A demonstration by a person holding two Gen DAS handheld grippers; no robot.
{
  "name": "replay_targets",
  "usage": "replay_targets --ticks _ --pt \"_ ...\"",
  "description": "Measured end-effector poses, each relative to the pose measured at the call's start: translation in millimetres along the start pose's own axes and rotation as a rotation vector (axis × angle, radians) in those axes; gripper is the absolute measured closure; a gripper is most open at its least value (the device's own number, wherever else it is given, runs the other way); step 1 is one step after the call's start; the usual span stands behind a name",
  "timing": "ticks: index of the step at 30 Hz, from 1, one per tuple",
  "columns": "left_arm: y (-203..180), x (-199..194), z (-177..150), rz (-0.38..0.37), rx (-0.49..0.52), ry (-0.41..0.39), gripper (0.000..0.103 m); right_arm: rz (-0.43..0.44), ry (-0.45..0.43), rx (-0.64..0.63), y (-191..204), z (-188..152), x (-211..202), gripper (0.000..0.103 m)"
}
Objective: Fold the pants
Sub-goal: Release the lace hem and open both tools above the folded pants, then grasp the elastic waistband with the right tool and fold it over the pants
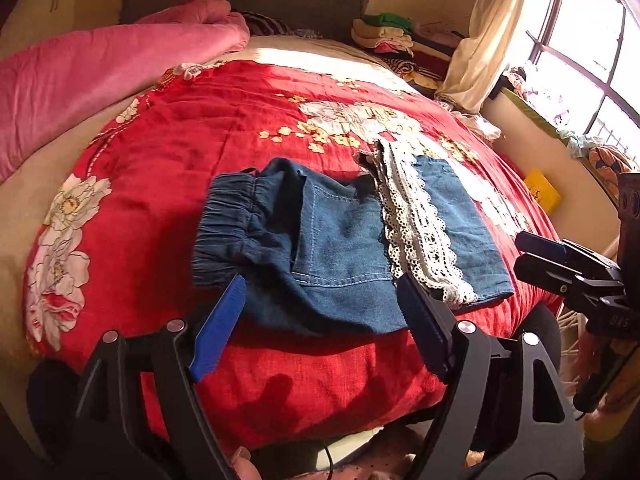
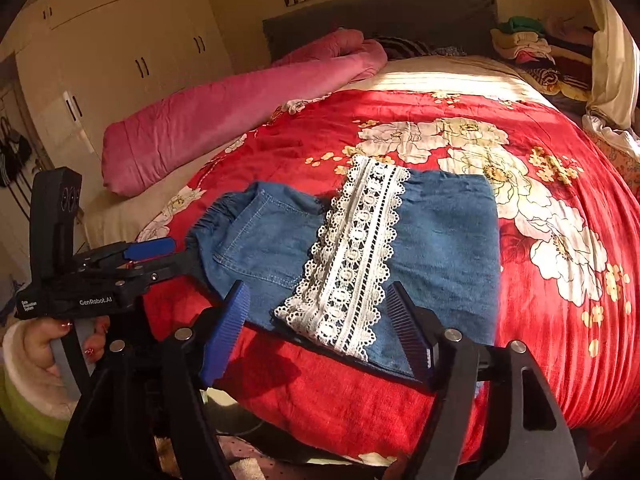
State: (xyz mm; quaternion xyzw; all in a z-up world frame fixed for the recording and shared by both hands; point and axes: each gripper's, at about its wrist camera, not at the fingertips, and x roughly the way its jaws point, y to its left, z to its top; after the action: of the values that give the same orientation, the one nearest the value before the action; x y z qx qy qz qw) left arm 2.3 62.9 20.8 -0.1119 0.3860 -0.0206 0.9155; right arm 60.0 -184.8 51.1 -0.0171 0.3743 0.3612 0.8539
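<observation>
Blue denim pants [image 1: 344, 244] with an elastic waistband [image 1: 224, 228] and a white lace trim [image 1: 416, 232] lie folded on the red floral quilt [image 1: 224, 128]. They also show in the right wrist view [image 2: 436, 236], with the lace [image 2: 356, 264] across the middle. My left gripper [image 1: 320, 292] is open and empty, just above the near edge of the pants. My right gripper [image 2: 318, 300] is open and empty over the near edge by the lace. The right gripper shows at the right of the left wrist view [image 1: 532, 252]; the left gripper shows at the left of the right wrist view [image 2: 160, 250].
A pink rolled duvet [image 2: 240, 116] lies along the bed's left side. A pile of folded clothes [image 2: 532, 48] sits at the headboard, right. White wardrobes [image 2: 120, 52] stand left; a window [image 1: 580, 40] and curtain [image 1: 488, 40] stand right. A yellow box [image 1: 542, 192] lies beside the bed.
</observation>
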Motion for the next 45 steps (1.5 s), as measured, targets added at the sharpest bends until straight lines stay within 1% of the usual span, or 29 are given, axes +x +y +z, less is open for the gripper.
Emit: replay_targets --ticks 5,7,13,21,24,28,34,37,39,41,42,44,45 --pt "20 -2 -3 0.011 -0.039 0.0 0.023 0.002 -0.001 -0.015 13 13 8 0.026" --pt "27 -1 -4 0.014 -0.055 0.002 0.021 0.004 0.002 -0.024 17 20 13 0.023" --pt "47 5 -8 0.011 -0.098 0.007 0.016 0.028 0.018 -0.042 30 47 40 0.02" --pt "64 19 -14 -0.042 -0.151 0.009 0.014 0.063 0.072 -0.111 57 82 89 0.017" --pt "65 27 -14 -0.066 -0.162 0.009 0.014 0.085 0.113 -0.129 64 92 112 0.016" --pt "64 36 -14 -0.095 -0.168 0.001 0.014 0.09 0.189 -0.169 76 100 146 0.016" --pt "66 50 -16 -0.098 -0.172 0.011 0.013 0.124 0.306 -0.218 93 106 193 0.016" --pt "69 52 -18 -0.101 -0.182 0.014 0.013 0.094 0.352 -0.252 98 104 215 0.016" --pt "70 53 -18 -0.106 -0.184 0.012 0.013 0.074 0.375 -0.246 98 103 228 0.016" --pt "71 54 -19 -0.104 -0.185 0.01 0.012 0.095 0.409 -0.216 95 100 240 0.019" --pt "71 56 -18 -0.106 -0.188 0.011 0.012 0.105 0.419 -0.202 93 98 244 0.023" --pt "72 57 -18 -0.11 -0.194 0.011 0.011 0.125 0.43 -0.188 89 95 249 0.027" --pt "72 58 -19 -0.111 -0.196 0.009 0.011 0.14 0.431 -0.174 87 95 250 0.031"
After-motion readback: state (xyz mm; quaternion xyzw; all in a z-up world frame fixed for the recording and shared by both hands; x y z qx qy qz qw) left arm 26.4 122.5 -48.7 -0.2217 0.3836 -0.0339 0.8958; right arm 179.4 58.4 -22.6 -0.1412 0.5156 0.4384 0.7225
